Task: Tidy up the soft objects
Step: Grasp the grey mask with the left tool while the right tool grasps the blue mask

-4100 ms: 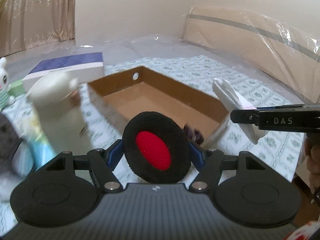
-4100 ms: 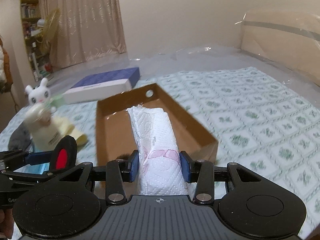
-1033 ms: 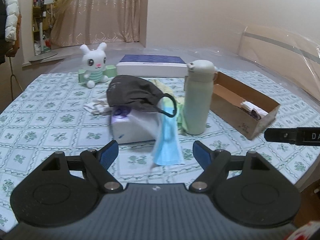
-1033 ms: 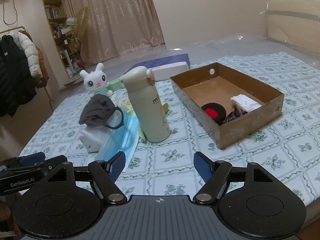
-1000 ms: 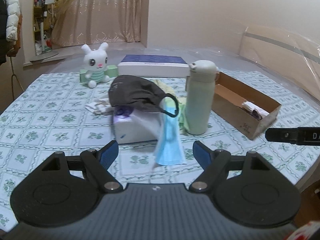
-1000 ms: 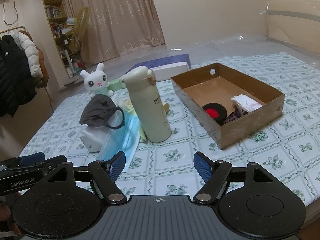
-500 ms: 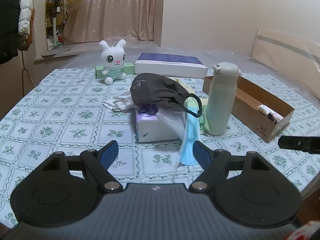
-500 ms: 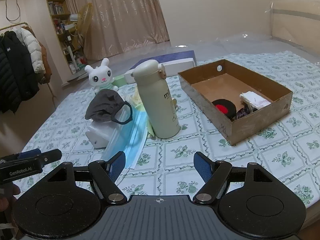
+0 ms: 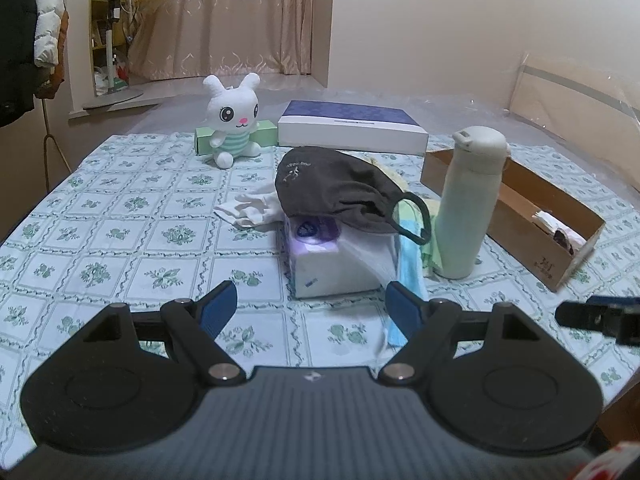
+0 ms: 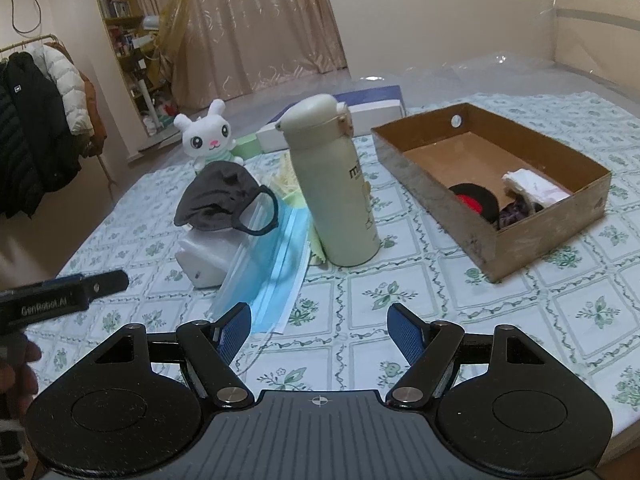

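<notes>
Masks are what I judge comes next: a grey mask draped over a white tissue pack, with a blue mask hanging off the pack's right side down to the bench.

From the left wrist view, my left gripper has its jaws released, nothing between them. The grey mask lies at twelve o'clock from the jaws, its long axis running roughly ten to four, ear loop at the four o'clock end beside the cream bottle. The blue mask's lower end sits just past the right jaw, at about one o'clock. The cardboard box is off at two o'clock.

From the right wrist view, my right gripper is likewise released and empty. The blue mask runs from twelve down to seven, its lower edge just beside the left jaw; the grey mask is at eleven o'clock, farther off. The box, already holding a black-and-red pad and a white wad, lies at two o'clock.

Left looks nearer the grey mask, right the blue.
</notes>
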